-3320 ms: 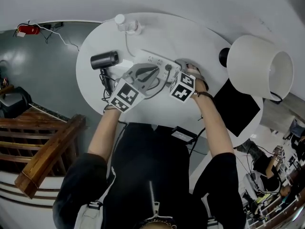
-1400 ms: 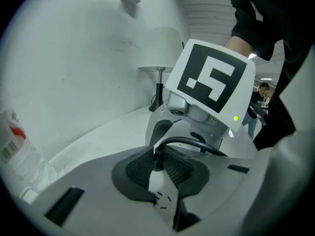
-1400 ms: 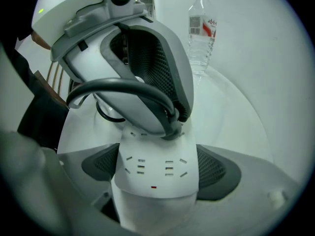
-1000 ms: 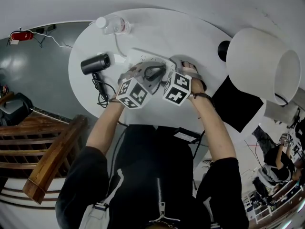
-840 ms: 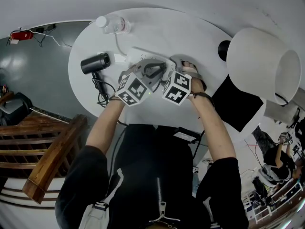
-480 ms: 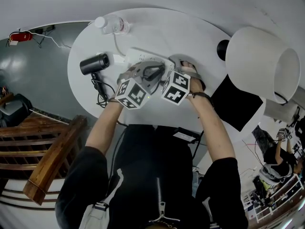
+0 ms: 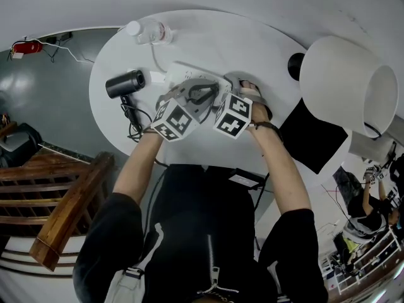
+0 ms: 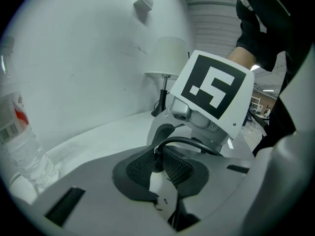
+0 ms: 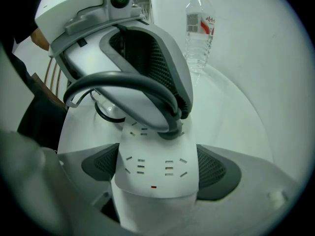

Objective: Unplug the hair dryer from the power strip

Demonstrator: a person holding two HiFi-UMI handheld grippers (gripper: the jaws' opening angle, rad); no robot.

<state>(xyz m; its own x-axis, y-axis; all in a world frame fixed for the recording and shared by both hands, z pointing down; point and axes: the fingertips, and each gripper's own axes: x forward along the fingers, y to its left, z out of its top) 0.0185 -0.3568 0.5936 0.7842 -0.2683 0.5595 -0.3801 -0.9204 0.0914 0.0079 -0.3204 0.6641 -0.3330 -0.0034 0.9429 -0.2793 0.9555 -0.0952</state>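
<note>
The white power strip (image 7: 189, 76) lies on the round white table (image 7: 265, 49). Its near end sits between the pads of my right gripper (image 9: 156, 168), which presses on both sides of it. A black plug (image 9: 170, 129) stands in a socket of the strip (image 9: 152, 176), and its dark cable (image 9: 118, 82) arcs away. My left gripper (image 8: 157, 163) is shut on that plug (image 8: 156, 157). The black hair dryer (image 7: 125, 84) lies to the left of the strip, with its cord coiled (image 7: 134, 122) near the table edge. In the head view both marker cubes sit side by side over the strip.
A clear water bottle (image 7: 148, 31) lies at the table's far left. A big white lampshade (image 7: 344, 84) stands at the right, with a black flat thing (image 7: 314, 137) below it. A wooden rail (image 7: 63, 213) runs beside the table's left.
Since the oldest frame my left gripper has closed in on the plug beside the right gripper. Over the last second both grippers stay put at the strip.
</note>
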